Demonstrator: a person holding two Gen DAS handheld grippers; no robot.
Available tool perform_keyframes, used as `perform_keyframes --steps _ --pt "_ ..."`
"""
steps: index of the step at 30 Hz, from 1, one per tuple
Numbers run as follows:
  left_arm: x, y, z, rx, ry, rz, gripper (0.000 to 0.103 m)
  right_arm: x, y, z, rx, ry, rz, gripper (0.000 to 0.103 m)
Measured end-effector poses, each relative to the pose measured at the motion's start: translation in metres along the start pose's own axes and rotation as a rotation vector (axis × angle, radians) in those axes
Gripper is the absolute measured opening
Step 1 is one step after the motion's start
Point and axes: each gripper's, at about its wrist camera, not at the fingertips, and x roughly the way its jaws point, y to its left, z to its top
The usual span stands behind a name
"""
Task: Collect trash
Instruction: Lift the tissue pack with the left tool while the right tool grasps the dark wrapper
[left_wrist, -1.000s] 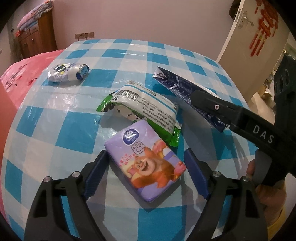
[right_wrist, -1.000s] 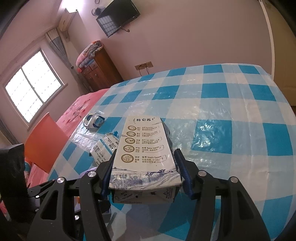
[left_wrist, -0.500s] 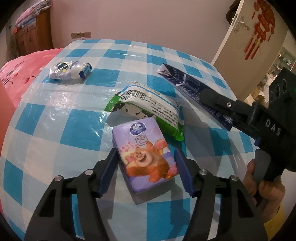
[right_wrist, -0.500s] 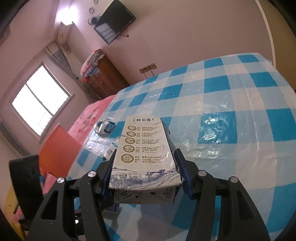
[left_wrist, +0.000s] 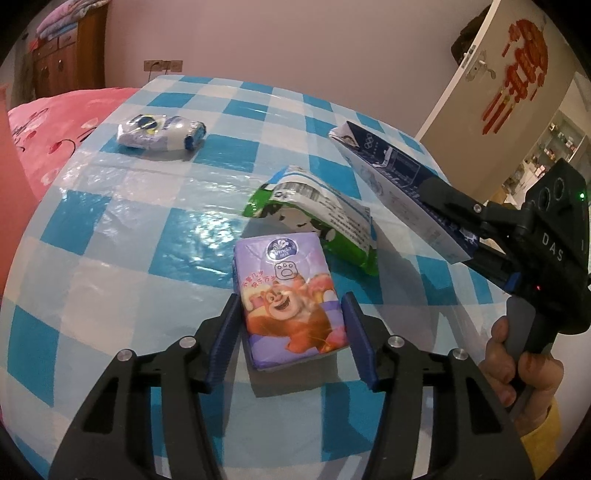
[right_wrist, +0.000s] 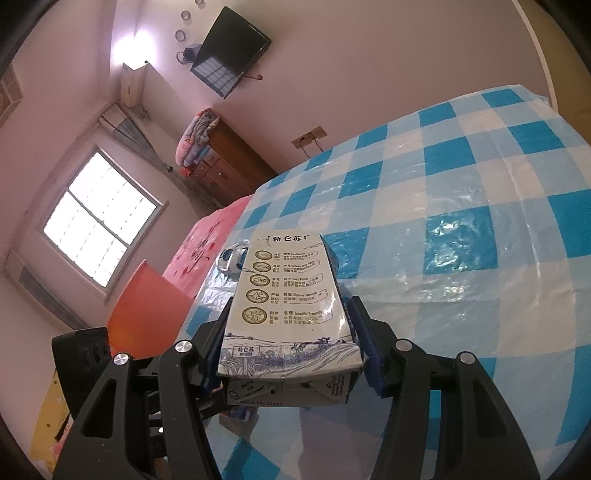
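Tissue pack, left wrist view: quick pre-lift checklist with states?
1. Tissue pack sits between the left gripper fingers: ok.
2. Jaws closing, pads pressing on both sides: cannot tell.
3. Green snack bag clear of the pack: not ok, it looks to touch the pack's far edge.
4. Right gripper shut on milk carton: ok.
5. Carton and right gripper clear of the lift path: ok.
6. Bin location: cannot tell.

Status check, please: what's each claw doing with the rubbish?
Left gripper closing around purple tissue pack. Right gripper clamps milk carton. Nothing blocking.
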Motion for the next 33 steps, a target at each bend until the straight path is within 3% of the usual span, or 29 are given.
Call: perform_keyframes --steps 12,33 --pt "-0.036 0.031 0.008 -0.045 -0.086 -0.028 0.056 0.006 0.014 -0.006 0.033 0.017 0.048 0.060" --pt "-0.133 0.084 0.034 -0.098 -0.317 -0.003 0.056 0.031 0.086 -0.001 0.074 0.111 0.270 0.060"
